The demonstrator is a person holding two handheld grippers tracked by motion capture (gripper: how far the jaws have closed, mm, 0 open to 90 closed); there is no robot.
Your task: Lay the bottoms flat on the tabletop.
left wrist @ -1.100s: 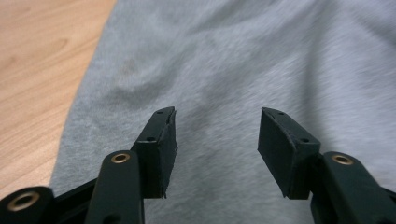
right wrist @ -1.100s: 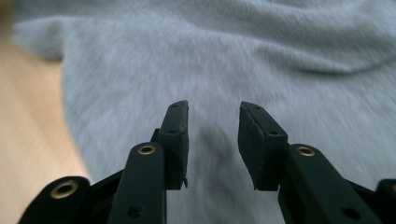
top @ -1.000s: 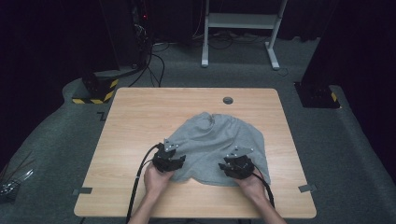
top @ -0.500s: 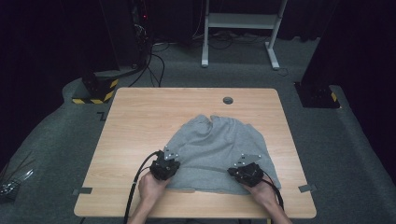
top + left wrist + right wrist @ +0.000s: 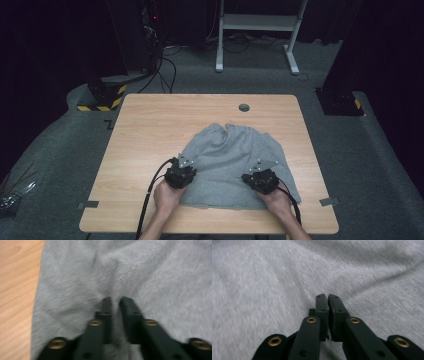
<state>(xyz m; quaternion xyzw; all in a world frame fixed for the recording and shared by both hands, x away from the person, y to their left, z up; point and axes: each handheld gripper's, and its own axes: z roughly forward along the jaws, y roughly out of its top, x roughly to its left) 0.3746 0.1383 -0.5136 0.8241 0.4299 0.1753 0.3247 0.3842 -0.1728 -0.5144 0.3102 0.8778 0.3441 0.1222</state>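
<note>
Grey garment [image 5: 235, 165] lies spread on the near half of the wooden table [image 5: 150, 130], crumpled toward its far edge, near hem close to the table's front edge. Left gripper [image 5: 181, 176] sits on the garment's near-left part, right gripper [image 5: 260, 181] on its near-right part, well apart from each other, each with a hand behind it coming in from the bottom of the high view. Left gripper view: jaws have just been closing and now pinch a raised fold of the grey garment [image 5: 140, 272] between them, a thin ridge of cloth showing in the narrow gap at left gripper [image 5: 116, 300]; bare table [image 5: 15, 290] visible to the left of the fabric edge. Right gripper view: jaws have just been closing and stand almost together at right gripper [image 5: 328, 296]; garment [image 5: 274, 277] lies all around and under them, and a sliver of something sits in the slit, but I cannot tell for sure whether cloth is caught there. Table surface: light wood grain, round dark cable hole [image 5: 244, 107] near the far edge, tape strips [image 5: 88, 204] at the near corners. Room: dark, grey carpet floor [image 5: 60, 150], white desk frame [image 5: 260, 30] behind the table, black-and-yellow striped base [image 5: 102, 97] at far left with cables running off.
</note>
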